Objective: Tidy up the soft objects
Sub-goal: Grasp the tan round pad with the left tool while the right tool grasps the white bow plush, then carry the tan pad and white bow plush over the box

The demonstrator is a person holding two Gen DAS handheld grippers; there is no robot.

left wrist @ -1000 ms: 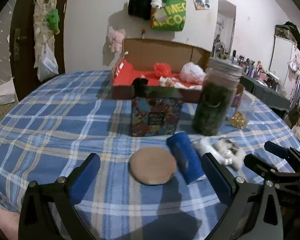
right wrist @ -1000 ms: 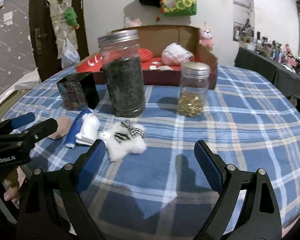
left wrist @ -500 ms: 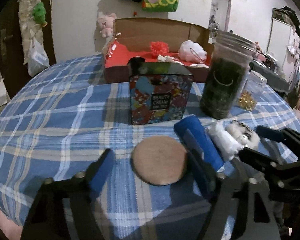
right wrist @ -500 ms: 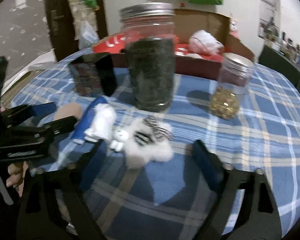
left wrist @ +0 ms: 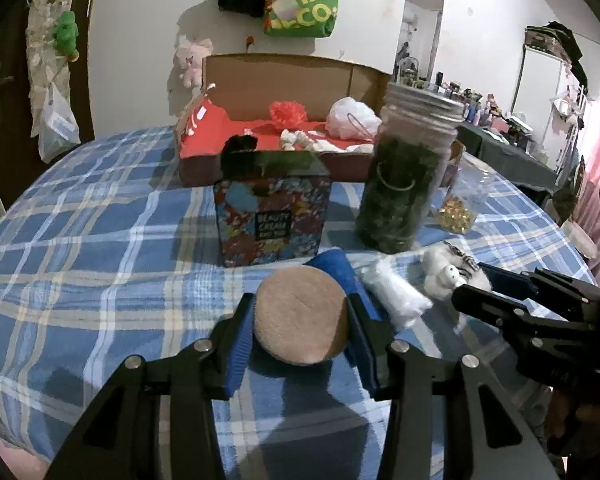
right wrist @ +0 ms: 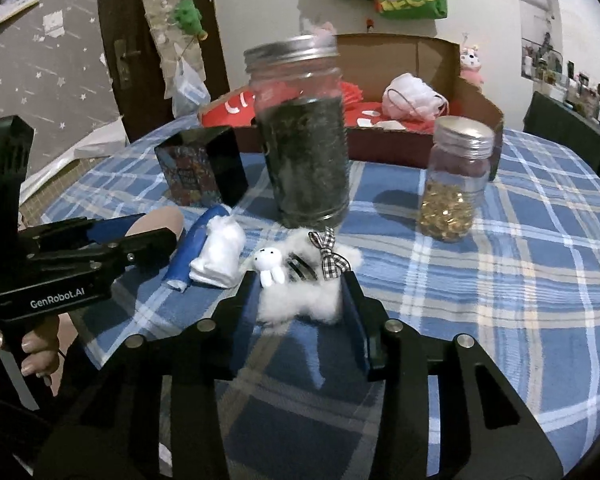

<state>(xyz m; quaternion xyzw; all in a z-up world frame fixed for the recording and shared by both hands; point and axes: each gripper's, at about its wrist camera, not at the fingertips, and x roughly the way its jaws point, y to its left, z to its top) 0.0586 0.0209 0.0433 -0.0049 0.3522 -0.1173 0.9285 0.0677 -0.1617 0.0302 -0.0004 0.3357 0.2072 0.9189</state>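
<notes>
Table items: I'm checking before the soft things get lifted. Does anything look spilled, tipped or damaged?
Nothing stands out. The tall jar and small jar stand upright and capped, the printed box sits square, and the tablecloth shows no spill.

tan round pad (left wrist: pixel 300 314), fluffy white plush (right wrist: pixel 300 296), both gripper-clamped

Left gripper (left wrist: pixel 300 322): 1 s ago wide open short of the round tan pad (left wrist: pixel 301 316); now advanced, both blue fingers (left wrist: pixel 240 344) closed against the pad's sides.

Right gripper (right wrist: pixel 300 304): 1 s ago wide open with the white fluffy toy (right wrist: pixel 300 300) near its left finger; now moved in, fingers narrowed to flank the toy on both sides.
</notes>
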